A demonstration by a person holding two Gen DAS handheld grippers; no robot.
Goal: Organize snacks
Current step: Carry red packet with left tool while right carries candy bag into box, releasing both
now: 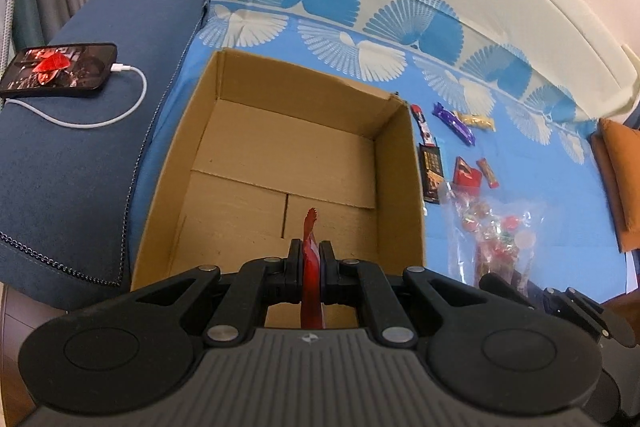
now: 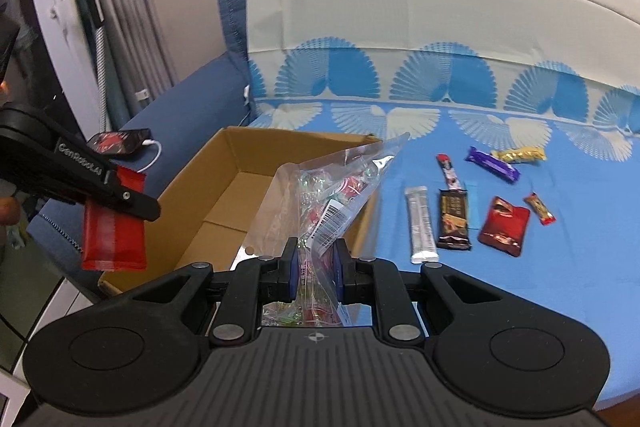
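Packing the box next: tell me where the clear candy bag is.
The clear candy bag is pinched in the right gripper, held up beside the cardboard box.

Legible text: "GenRobot.ai", white lettering along the black side of the left gripper (image 2: 132,205), read in the right wrist view. A white barcode label (image 2: 335,223) sits on the clear candy bag (image 2: 320,195); its digits are too small to read. Print on the other snack wrappers is illegible.
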